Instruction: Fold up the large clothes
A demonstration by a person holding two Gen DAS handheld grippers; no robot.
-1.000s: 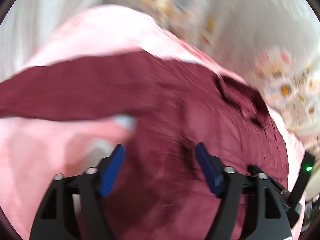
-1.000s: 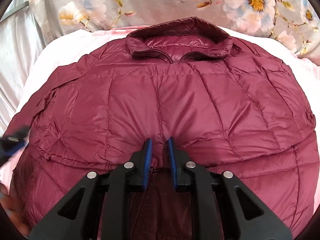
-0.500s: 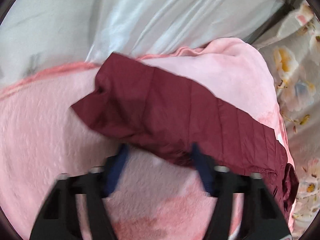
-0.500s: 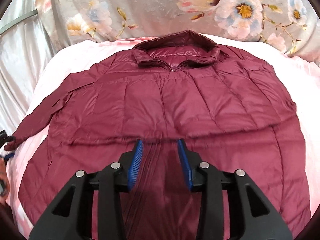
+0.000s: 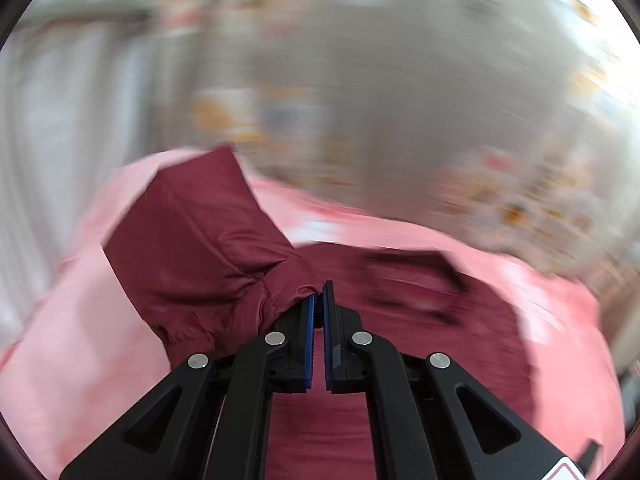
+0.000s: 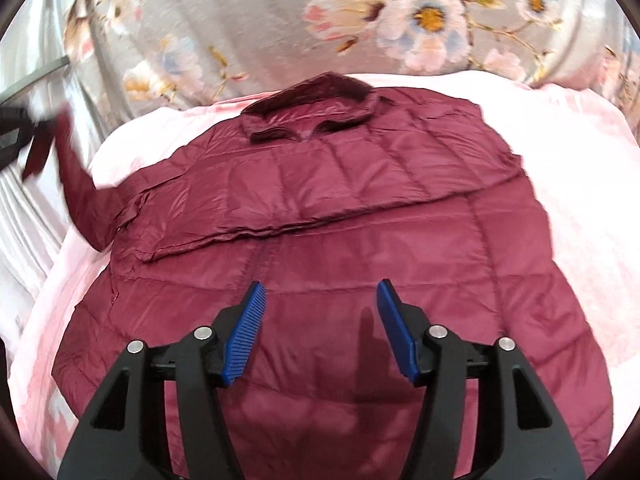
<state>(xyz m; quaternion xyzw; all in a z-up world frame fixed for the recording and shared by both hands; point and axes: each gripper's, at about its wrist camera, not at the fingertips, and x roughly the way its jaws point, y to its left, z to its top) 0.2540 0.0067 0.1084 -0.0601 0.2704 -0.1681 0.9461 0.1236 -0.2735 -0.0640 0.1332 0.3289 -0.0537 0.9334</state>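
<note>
A maroon quilted jacket [image 6: 340,208] lies flat on a pink blanket [image 6: 560,140], collar [image 6: 316,108] at the far side, its lower part folded up over the chest. My left gripper [image 5: 319,300] is shut on the cuff of the jacket's left sleeve [image 5: 208,248] and holds it lifted off the blanket. The lifted sleeve [image 6: 80,184] also shows at the left of the right wrist view. My right gripper [image 6: 320,292] is open and empty above the jacket's folded lower part.
A grey floral fabric [image 6: 400,20] hangs behind the bed. Pale silky cloth [image 6: 24,208] lies along the left edge. The pink blanket [image 5: 80,360] extends around the jacket on both sides. The left wrist view is motion-blurred.
My left gripper has closed on the sleeve cuff and lifted it, swinging toward the jacket body. My right gripper has let go of the folded hem, opened wide and pulled back.
</note>
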